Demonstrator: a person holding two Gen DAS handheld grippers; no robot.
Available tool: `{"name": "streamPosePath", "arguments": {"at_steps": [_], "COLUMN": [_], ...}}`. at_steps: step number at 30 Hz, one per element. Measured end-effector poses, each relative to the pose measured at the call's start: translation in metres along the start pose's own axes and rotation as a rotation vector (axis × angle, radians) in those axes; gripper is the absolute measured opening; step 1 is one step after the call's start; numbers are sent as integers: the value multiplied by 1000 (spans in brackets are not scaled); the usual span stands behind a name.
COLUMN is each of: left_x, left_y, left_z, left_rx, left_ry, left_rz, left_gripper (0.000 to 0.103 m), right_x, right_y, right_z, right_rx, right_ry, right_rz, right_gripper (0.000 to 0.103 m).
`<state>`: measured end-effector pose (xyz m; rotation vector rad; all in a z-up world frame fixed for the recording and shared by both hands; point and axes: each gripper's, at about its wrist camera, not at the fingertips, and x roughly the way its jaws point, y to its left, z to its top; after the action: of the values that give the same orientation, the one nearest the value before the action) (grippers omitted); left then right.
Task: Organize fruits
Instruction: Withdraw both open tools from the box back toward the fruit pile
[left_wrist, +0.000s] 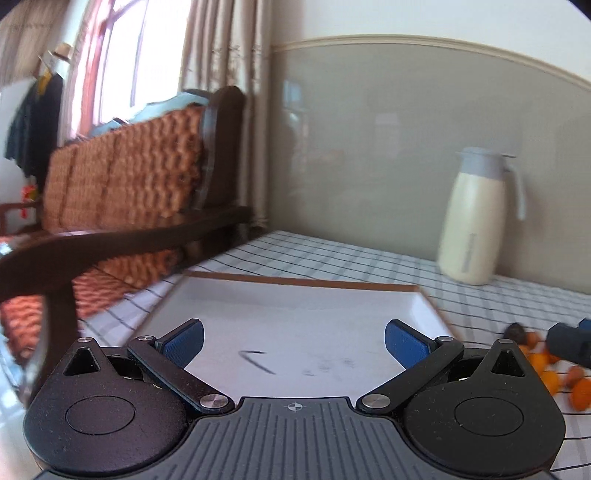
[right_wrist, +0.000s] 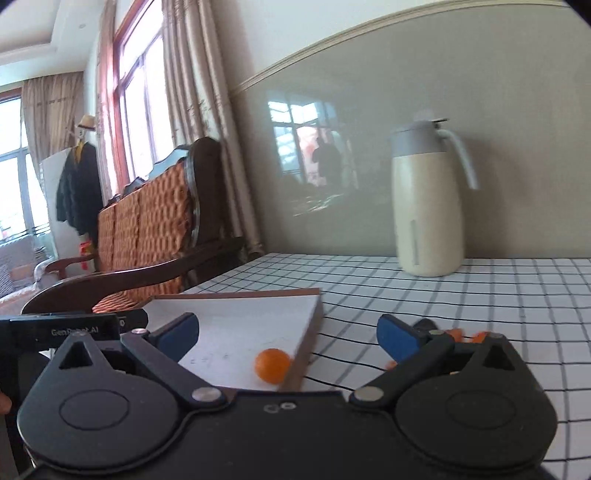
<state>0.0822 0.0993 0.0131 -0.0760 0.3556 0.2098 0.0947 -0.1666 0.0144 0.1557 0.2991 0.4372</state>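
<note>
Both tools are spread wide and empty: left tool (left_wrist: 293, 341) hangs over the white tray (left_wrist: 432, 306), right tool (right_wrist: 288, 339) sits above the tray's right edge.

One orange fruit (right_wrist: 272, 364) is in the tray, right against the brown rim near the corner. The rest of the fruit pile (left_wrist: 554, 373) is loose on the checked bench (right_wrist: 480, 295), right of the tray; at least one piece there looks dark, but it's too blurred for us to identify.

Risks as we see them:
- Fruits are round and the cloth is smooth, so an off-centre pinch will likely squirt one sideways, off toward the bench edge.
- The tray rim is low. A drop from height could bounce a fruit back out, or knock the one already at the rim.
- The two tools are close together over the tray; they could clash when we cross.
- The thermos jug (right_wrist: 424, 206) stands well behind, so low risk.
</note>
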Motion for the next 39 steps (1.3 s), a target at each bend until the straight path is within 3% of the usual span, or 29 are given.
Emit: {"name": "streamPosePath", "arguments": {"at_steps": [5,21,32,36,39], "left_x": [-1,-4,-1,3,5], "left_y": [-25,-101,-147,-161,-169], "left_z": [-4,-15,-26,-31,-35], "left_rx": [19,148,207,226,231], "left_ry": [0,54,88,101,113], "left_rz": [-74,-235,-302,-319,-326], "left_gripper": [103,103,103,98,97], "right_x": [-12,-38,-58,-60,-60], "right_y": [-26,-64,-93,-98,-99], "right_z": [-5,-21,-24,-25,-26], "right_rx": [64,47,105,110,109], "right_ry": [36,89,94,96,103], "right_rz": [-69,-314,-375,-385,-389], "right_gripper": [97,97,89,89,81]}}
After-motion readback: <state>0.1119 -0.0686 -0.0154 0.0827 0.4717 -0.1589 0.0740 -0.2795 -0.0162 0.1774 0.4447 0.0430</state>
